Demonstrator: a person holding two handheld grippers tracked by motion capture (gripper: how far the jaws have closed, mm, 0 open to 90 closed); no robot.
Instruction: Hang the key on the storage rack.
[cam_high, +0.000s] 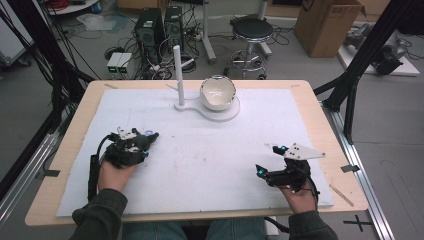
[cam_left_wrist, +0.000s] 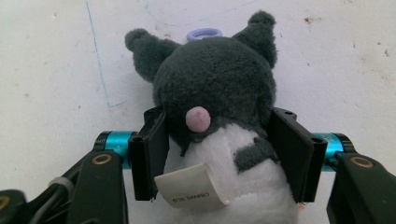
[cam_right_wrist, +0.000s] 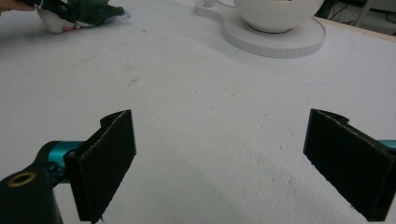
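Observation:
A dark grey and white plush toy (cam_left_wrist: 215, 93) lies on the white mat (cam_high: 210, 160) at the left, with a pink nose, a paper tag and a purple ring (cam_left_wrist: 204, 33) at its head. My left gripper (cam_left_wrist: 217, 154) has its two pads against the toy's sides, shut on it. From above, the same gripper (cam_high: 137, 145) rests low on the mat with the plush toy (cam_high: 146, 138) in its jaws. My right gripper (cam_high: 268, 160) sits at the right front of the mat. Its jaws (cam_right_wrist: 224, 158) stand wide open with nothing between them.
A white bowl (cam_high: 218, 94) sits on a flat white base (cam_high: 225, 115) at the back centre, beside an upright white post (cam_high: 178, 75). The wooden table rim (cam_high: 320, 130) frames the mat. Beyond the table stand a stool (cam_high: 252, 30), computer towers (cam_high: 150, 30) and a cardboard box (cam_high: 325, 22).

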